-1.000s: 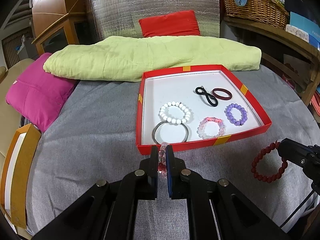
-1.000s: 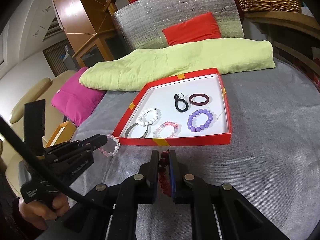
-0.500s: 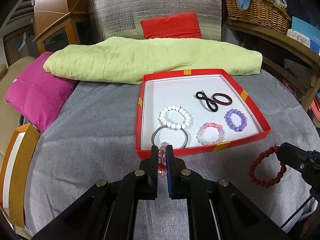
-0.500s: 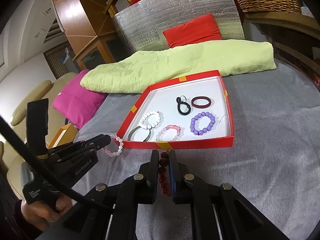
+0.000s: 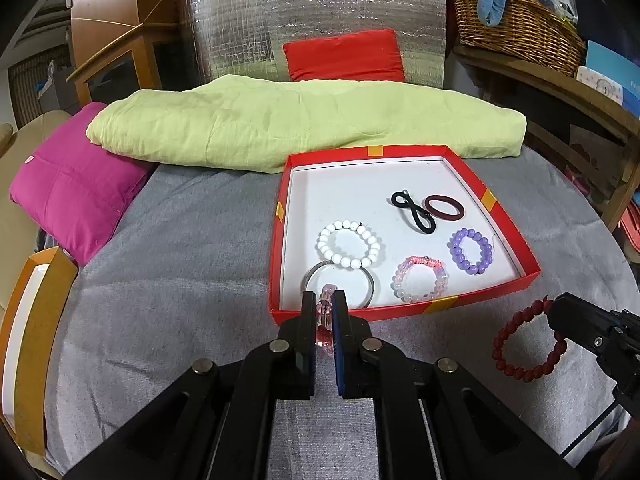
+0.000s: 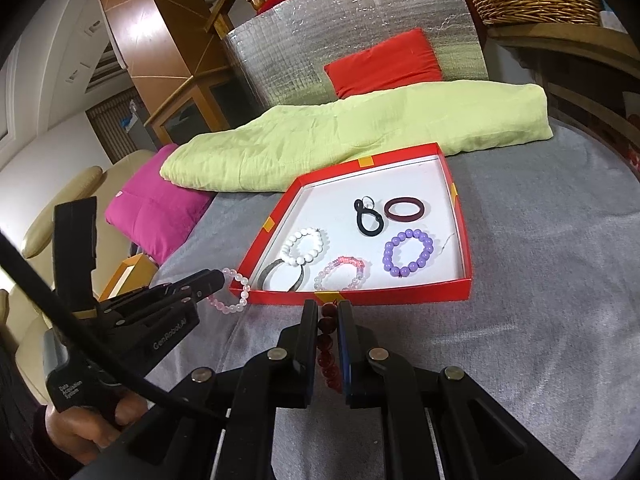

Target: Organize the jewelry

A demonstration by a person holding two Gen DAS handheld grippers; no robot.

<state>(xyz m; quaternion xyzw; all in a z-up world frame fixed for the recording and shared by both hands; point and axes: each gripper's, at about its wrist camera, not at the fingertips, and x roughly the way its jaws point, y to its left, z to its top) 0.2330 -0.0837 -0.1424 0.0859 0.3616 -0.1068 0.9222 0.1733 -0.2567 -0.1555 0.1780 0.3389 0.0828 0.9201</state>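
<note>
A red tray [image 5: 404, 312] with a white floor sits on the grey cloth. In it lie a white bead bracelet [image 5: 349, 243], a metal bangle [image 5: 370, 286], a pink crystal bracelet [image 5: 420, 279], a purple bead bracelet [image 5: 470, 250], a black hair tie [image 5: 414, 212] and a dark red band [image 5: 444, 208]. My left gripper [image 5: 323, 312] is shut on a pale pink bead bracelet [image 6: 234, 290], held just before the tray's near left corner. My right gripper [image 6: 327, 322] is shut on a dark red bead bracelet [image 5: 528, 344], held above the cloth before the tray's front wall [image 6: 360, 298].
A folded green blanket [image 5: 304, 120] lies behind the tray, with a red cushion [image 5: 344, 54] and a silver padded panel beyond. A magenta pillow [image 5: 76, 184] lies at the left. A wicker basket [image 5: 516, 28] stands on a shelf at the right. An orange-framed box [image 5: 28, 320] sits at the left edge.
Both grippers have lifted and pulled back a little from the tray, each still holding its bracelet. The tray's contents have not moved.
</note>
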